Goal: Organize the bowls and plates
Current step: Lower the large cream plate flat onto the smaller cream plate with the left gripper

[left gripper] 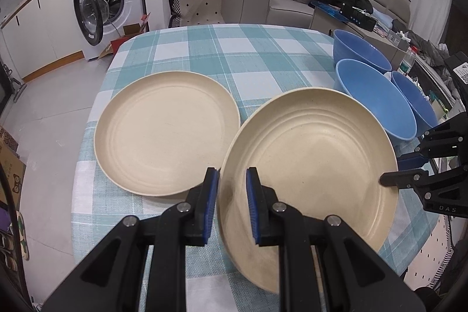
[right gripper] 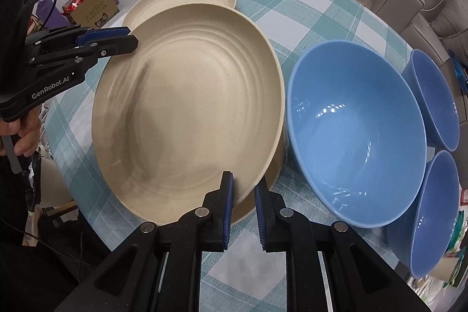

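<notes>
The near cream plate (left gripper: 310, 168) is held off the surface (left gripper: 234, 54), tilted, with both claws clamped on its rim. In the left wrist view the left claw (left gripper: 232, 203) pinches the rim at about seven o'clock on the plate, and the right claw (left gripper: 392, 170) bites the rim at about three o'clock. The right wrist view agrees: the right claw (right gripper: 244, 208) is closed on the rim at about five o'clock there, the left claw (right gripper: 128, 38) at about ten.

The step in hand looks like carrying this plate over to stack it. The second cream plate (left gripper: 166, 130) lies flat on the checked cloth at nine o'clock from the held one. In the right wrist view the held plate overlaps it; whether the two rims touch is hard to tell through the fisheye.

At two to three o'clock of the held plate stand three blue bowls, just beside it: a large blue bowl (right gripper: 355, 133) nearest, a far blue bowl (right gripper: 435, 101) and a near blue bowl (right gripper: 433, 212), all still separate.

The next move calls for both hands to shift the plate toward nine o'clock together, level it over the flat plate, lower it until it nests, and then let both claws release. Uneven travel could twist the rim out of a grip.
</notes>
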`<state>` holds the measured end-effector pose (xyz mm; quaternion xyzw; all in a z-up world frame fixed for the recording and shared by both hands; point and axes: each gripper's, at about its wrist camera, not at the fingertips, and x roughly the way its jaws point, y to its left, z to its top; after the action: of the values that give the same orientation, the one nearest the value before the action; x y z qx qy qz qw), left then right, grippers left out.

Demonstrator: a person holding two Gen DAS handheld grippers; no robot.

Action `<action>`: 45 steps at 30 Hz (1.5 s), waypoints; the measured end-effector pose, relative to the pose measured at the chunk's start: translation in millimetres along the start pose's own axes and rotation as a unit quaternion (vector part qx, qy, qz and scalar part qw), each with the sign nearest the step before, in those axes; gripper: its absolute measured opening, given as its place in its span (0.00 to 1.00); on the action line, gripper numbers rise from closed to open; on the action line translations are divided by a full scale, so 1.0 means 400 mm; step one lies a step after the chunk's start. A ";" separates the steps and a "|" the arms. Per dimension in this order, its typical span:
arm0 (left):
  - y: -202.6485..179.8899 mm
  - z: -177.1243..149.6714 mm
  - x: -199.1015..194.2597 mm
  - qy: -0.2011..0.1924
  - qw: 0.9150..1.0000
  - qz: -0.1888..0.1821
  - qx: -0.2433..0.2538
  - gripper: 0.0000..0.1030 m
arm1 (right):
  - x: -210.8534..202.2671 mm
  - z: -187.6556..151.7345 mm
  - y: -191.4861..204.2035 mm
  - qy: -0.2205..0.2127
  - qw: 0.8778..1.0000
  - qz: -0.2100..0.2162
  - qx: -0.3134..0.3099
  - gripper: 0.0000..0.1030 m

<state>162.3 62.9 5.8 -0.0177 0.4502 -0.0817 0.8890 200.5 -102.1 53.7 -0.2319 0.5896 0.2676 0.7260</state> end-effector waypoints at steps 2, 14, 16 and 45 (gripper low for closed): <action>-0.001 -0.001 0.005 0.003 1.000 0.001 0.002 0.17 | 0.001 -0.006 0.005 -0.003 1.000 -0.005 -0.005 0.14; -0.014 -0.015 0.046 0.019 1.000 -0.002 0.001 0.17 | 0.025 -0.025 0.006 -0.005 1.000 -0.022 -0.011 0.16; -0.018 -0.017 0.051 0.020 1.000 0.001 0.004 0.17 | 0.034 -0.028 0.011 -0.002 1.000 -0.023 -0.012 0.16; -0.035 -0.053 0.054 0.039 0.998 0.020 0.040 0.18 | 0.092 -0.006 0.040 0.034 0.998 -0.030 -0.040 0.25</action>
<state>156.0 46.5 -22.4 0.0305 0.4809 -0.0822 0.8724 194.1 -87.3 16.8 -0.2876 0.5951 0.2608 0.7037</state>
